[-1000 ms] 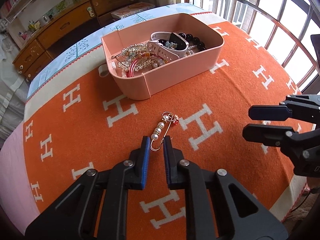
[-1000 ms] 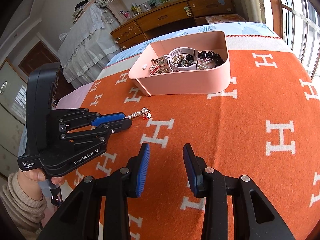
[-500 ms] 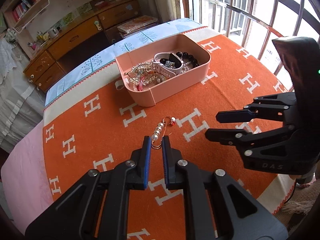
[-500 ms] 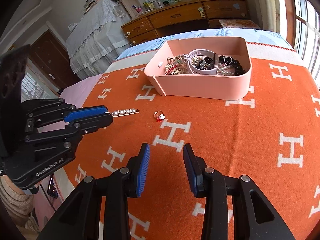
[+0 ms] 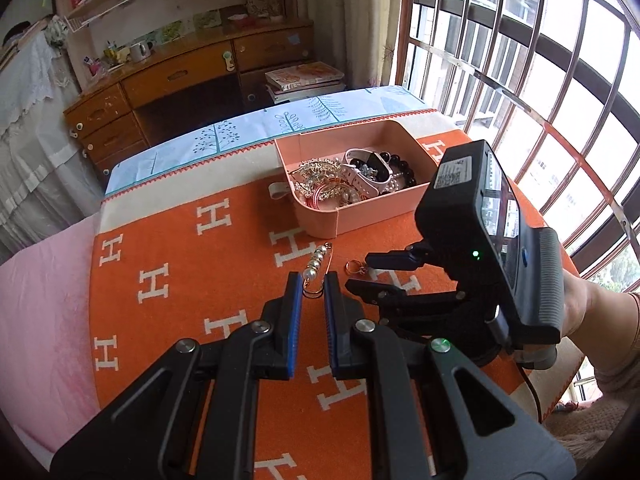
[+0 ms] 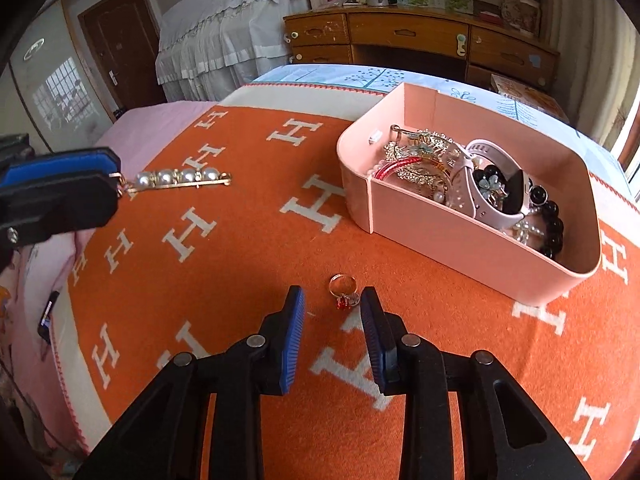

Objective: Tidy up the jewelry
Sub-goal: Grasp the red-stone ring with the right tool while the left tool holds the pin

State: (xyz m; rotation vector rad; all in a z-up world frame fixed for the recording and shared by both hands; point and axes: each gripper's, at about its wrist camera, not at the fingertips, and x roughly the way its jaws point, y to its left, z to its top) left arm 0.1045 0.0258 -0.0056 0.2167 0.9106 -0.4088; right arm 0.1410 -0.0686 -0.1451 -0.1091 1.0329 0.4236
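Gold and small, the ring (image 6: 343, 289) with its red stone lies on the orange blanket (image 6: 248, 272), between the tips of the right tongs (image 6: 333, 304), nearer the right-hand pad. Those jaws are closing and do not yet touch it. A thin band lying flat on soft cloth is likely to be pushed aside or tipped by whichever pad meets it first, so it may squirt out towards the pink box (image 6: 472, 240) rather than be caught; the tips could also snag the weave.

Off to the left, the left tongs (image 5: 313, 292) are pressed together on the wire end of the pearl pin (image 5: 317, 264), which juts out beyond the tips, clear of the cloth. Held only by that thin loop, it could swivel or slip free if the hand jolts. In the left wrist view the two tools sit close together, so a careless sweep towards the box, already heaped with bracelets and a watch strap, risks a knock.
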